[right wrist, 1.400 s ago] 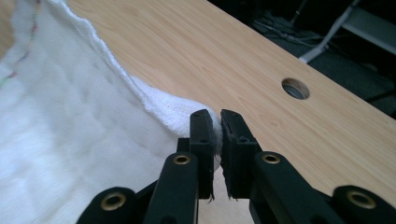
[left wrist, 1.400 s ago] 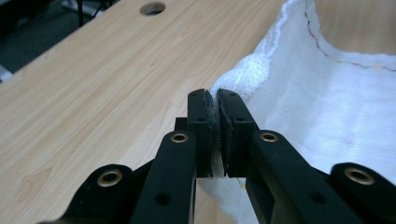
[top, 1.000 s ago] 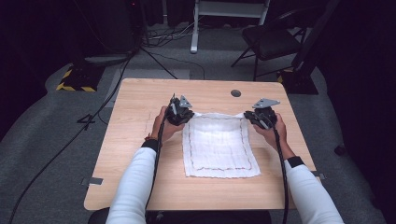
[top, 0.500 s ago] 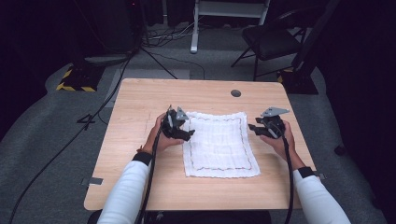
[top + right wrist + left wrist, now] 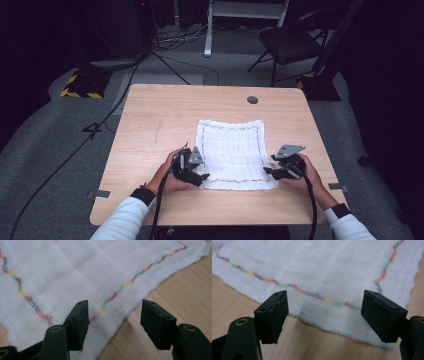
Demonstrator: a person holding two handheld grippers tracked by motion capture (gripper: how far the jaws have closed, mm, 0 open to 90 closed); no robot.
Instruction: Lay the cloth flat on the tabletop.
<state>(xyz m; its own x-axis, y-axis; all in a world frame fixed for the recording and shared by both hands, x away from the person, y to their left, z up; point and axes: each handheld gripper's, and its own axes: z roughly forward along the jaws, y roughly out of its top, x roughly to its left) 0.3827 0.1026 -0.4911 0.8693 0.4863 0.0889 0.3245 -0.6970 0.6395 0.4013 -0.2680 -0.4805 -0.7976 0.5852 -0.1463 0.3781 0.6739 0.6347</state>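
My left gripper (image 5: pixel 192 170) is at the near left corner of the white cloth (image 5: pixel 232 150), which lies flat in the middle of the wooden table (image 5: pixel 150 115). Its jaws have just been opening and stand apart now, with the cloth edge in front of them but nothing pressed between. My right gripper (image 5: pixel 280 171) is at the near right corner, and its jaws also have just been opening; they are released, with the hem just ahead. I think the risk is this: if I close too shallow, one pad catches only the fringe and the corner slips out when I lift, or I pinch the two corners unevenly and the fold goes crooked. The high view shows the whole cloth and both hands, while the left gripper view (image 5: pixel 324 315) and the right gripper view (image 5: pixel 113 325) show the coloured stitching (image 5: pixel 312 294) and the bare gap between my jaws.
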